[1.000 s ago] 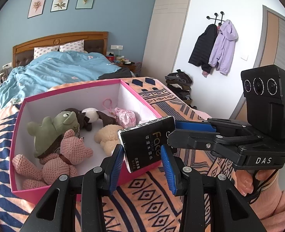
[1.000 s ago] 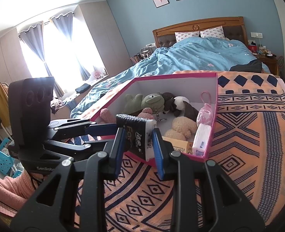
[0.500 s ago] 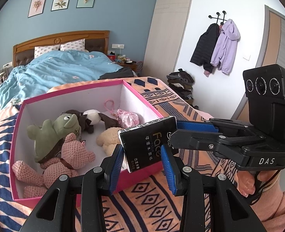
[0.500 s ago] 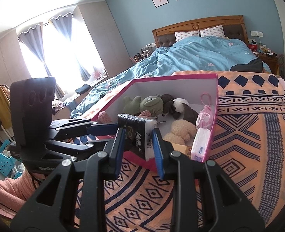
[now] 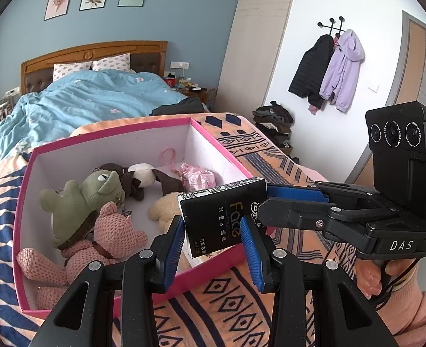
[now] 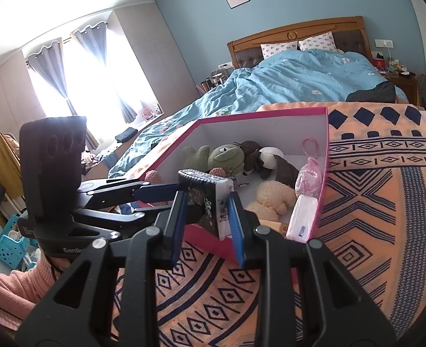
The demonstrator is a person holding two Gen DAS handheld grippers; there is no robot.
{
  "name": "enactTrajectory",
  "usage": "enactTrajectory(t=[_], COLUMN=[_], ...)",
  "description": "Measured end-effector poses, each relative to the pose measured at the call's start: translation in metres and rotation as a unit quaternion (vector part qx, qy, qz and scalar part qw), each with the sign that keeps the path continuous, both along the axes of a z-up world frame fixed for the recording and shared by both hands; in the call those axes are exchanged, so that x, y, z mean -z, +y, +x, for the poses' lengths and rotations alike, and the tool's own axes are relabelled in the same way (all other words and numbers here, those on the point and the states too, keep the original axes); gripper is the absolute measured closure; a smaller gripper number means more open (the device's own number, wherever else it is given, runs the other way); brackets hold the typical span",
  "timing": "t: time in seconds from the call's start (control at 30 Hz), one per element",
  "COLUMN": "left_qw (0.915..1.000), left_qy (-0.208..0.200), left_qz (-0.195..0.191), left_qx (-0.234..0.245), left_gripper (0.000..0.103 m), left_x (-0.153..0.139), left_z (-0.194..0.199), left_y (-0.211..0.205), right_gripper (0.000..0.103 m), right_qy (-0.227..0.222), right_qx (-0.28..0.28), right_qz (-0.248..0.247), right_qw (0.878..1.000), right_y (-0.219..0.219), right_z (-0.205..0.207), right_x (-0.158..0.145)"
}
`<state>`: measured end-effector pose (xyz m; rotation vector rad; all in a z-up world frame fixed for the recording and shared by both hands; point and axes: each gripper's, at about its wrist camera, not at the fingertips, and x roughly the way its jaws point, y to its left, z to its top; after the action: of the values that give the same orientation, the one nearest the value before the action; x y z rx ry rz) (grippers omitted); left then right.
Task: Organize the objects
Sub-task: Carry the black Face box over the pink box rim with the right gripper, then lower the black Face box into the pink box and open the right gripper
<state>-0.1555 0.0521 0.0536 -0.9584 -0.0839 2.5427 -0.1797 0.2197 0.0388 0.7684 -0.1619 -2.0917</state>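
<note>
Both grippers are clamped on the same thing: my left gripper [image 5: 213, 238] has its blue pads on the near end of the black rectangular tissue pack with gold "Face" lettering [image 5: 224, 217], and my right gripper [image 6: 207, 211] pinches the far end across the thin sides. In the left wrist view the right gripper's blue pad comes in from the right and meets the pack's upper corner; in the right wrist view the left gripper reaches in from the left the same way.

Pack is held in the air, tilted, right over the near wall of the pink-rimmed white-lined cardboard box [image 5: 221, 156], not yet inside it.

Step, as I read it: mid-placement of the pack into the box, two-handed carry or a handover. Can't tell which hand is meant to finish.

Next move calls for one gripper to let go so the other can lower the pack in. Free floor looks scarce: green plush frog [image 5: 79, 199], pink knitted bear [image 5: 108, 237], cream plush [image 5: 162, 211], a white wrapped pack [image 6: 301, 219] along the right wall. I'd aim for the near corner gap.

Pose: both tools angled downward toward the box, converging roughly at right angles. Right hand [image 5: 369, 277] in a pink sleeve grips its handle low.

Box sits on the orange patterned blanket [image 6: 372, 202].
</note>
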Motion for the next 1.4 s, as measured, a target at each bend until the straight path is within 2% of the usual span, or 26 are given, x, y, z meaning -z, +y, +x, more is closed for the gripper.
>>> enactTrajectory(t=[0.73, 1.07, 1.23, 1.4], left_qw=[0.9994, 0.998, 0.9974, 0.998], left_qy=[-0.035, -0.062, -0.069, -0.056], left_qz=[-0.004, -0.007, -0.009, -0.017], left_qx=[-0.007, -0.009, -0.017, -0.024], left_gripper=[0.064, 0.064, 0.064, 0.061], left_x=[0.015, 0.027, 0.033, 0.033], left_z=[-0.021, -0.033, -0.039, -0.034], left_y=[0.0, 0.0, 0.0, -0.001], right_gripper=[0.071, 0.071, 0.071, 0.071], right_qy=[-0.034, -0.051, -0.042, -0.03], right_qx=[0.013, 0.027, 0.045, 0.054], right_qz=[0.006, 0.031, 0.058, 0.07], right_qw=[0.999, 0.998, 0.996, 0.996], right_y=[-0.005, -0.012, -0.018, -0.019], right_z=[-0.023, -0.035, -0.038, -0.037], right_x=[0.016, 0.028, 0.032, 0.033])
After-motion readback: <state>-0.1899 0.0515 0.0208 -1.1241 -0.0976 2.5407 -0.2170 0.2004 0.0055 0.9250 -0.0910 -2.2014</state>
